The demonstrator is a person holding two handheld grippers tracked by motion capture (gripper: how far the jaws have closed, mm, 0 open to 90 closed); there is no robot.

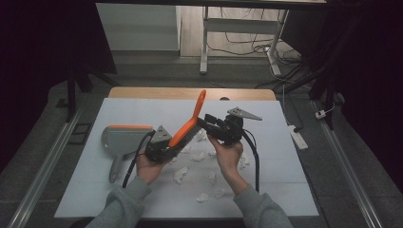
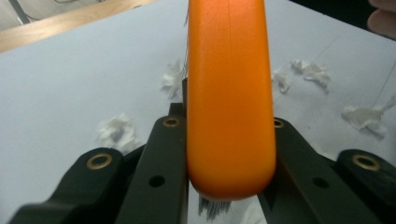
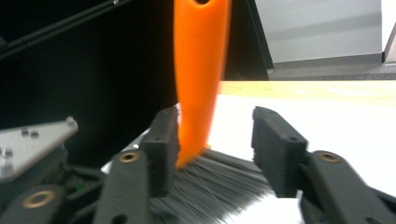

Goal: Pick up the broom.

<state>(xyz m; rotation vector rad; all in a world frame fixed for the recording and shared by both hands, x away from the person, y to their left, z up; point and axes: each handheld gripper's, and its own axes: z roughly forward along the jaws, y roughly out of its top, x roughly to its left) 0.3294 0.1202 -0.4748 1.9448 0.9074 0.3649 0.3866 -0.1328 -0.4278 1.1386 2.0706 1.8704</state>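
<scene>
in the high view we see the left gripper (image 1: 164, 147) clamped on the orange body of a hand brush (image 1: 190, 121), whose handle rises toward the far edge of the table (image 1: 71, 190). the right gripper (image 1: 211, 124) sits at the brush from the other side, near its bristle end. scraps of crumpled paper (image 1: 180, 175) lie scattered on the white surface below both hands, and a grey dustpan (image 1: 121, 138) with an orange lip rests at the left, well apart from the scraps.

in the left gripper view the brush (image 2: 229, 98) is pinched hard between the two black jaws, which are closed onto its sides, grey bristles poking out beneath. paper scraps (image 2: 116, 130) lie beyond.

in the right gripper view the jaws stand apart; the brush (image 3: 198, 79) leans against one jaw while the other is clear of it, so no grip here. bristles (image 3: 210, 186) fan out between them.

we judge the risk to be this: the brush now hangs on one grip, low on its body. a long handle levering above could twist it in the jaws or let it slip, and it would drop among the scraps and scatter them.
</scene>
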